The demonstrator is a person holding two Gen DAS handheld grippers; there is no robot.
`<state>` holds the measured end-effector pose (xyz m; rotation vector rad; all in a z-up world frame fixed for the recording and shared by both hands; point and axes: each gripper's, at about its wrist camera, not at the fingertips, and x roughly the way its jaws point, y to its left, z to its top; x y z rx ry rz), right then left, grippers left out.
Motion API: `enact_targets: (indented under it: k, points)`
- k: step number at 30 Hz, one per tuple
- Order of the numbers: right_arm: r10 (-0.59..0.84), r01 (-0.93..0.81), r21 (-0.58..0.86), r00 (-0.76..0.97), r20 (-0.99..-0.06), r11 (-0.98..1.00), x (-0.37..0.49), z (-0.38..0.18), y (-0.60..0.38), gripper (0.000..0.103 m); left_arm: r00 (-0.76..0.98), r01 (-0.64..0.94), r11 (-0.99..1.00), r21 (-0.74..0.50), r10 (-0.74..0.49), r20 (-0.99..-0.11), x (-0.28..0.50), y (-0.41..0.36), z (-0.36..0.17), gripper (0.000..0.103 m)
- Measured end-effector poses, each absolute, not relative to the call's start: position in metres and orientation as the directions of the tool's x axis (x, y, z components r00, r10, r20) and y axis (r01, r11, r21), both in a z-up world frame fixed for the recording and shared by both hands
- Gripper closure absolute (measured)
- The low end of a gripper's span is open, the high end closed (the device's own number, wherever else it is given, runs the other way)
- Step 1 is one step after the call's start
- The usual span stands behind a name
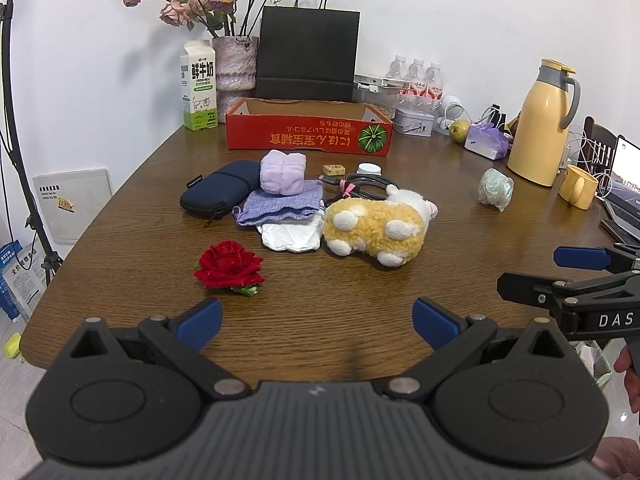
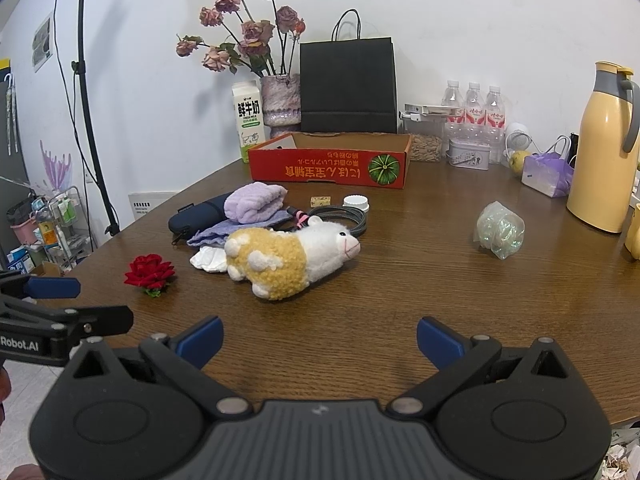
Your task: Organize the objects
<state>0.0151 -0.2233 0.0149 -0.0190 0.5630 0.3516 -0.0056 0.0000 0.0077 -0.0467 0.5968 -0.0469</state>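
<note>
A yellow and white plush sheep (image 1: 374,226) (image 2: 288,258) lies mid-table beside a white crumpled cloth (image 1: 290,236), a blue-grey pouch (image 1: 280,206), a lilac rolled towel (image 1: 283,172) (image 2: 254,202), a navy zip case (image 1: 216,190), a coiled cable (image 1: 366,186), a white cap (image 1: 369,169) and a small yellow cube (image 1: 334,169). A red rose head (image 1: 229,268) (image 2: 150,274) lies nearest. An open red cardboard box (image 1: 308,134) (image 2: 332,168) stands behind. A clear wrapped ball (image 1: 496,190) (image 2: 500,230) lies to the right. My left gripper (image 1: 318,322) and right gripper (image 2: 320,342) are open, empty, near the front edge.
Along the back wall stand a milk carton (image 1: 200,88), a vase of dried roses (image 1: 234,64), a black paper bag (image 1: 308,56), water bottles (image 1: 418,78), a tin (image 1: 414,120) and a yellow thermos (image 1: 540,120). A yellow mug (image 1: 578,186) and laptop (image 1: 624,196) are at the right.
</note>
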Motion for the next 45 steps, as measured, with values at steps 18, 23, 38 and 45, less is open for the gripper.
enact_targets:
  k: [18, 23, 38, 45]
  points:
    - [0.321, -0.332, 0.078, 0.786, -0.529, 0.940, 0.015, 0.013, -0.222, 0.000, 0.823, 0.024, 0.998, -0.060, -0.054, -0.566, -0.005, 0.001, 0.006, 0.000]
    - [0.329, -0.344, 0.074, 0.781, -0.530, 0.936, 0.019, 0.009, -0.220, 0.000, 0.821, 0.018, 0.999, -0.047, -0.042, -0.569, 0.000, 0.006, 0.004, 0.000]
    - [0.299, -0.305, 0.081, 0.788, -0.538, 0.949, 0.061, -0.009, -0.231, 0.000, 0.801, -0.061, 0.997, -0.042, 0.024, -0.598, 0.043, 0.035, -0.015, 0.000]
    - [0.239, -0.250, 0.055, 0.804, -0.544, 0.967, 0.091, -0.016, -0.255, 0.000, 0.776, -0.132, 0.991, -0.016, 0.093, -0.624, 0.067, 0.045, -0.026, 0.000]
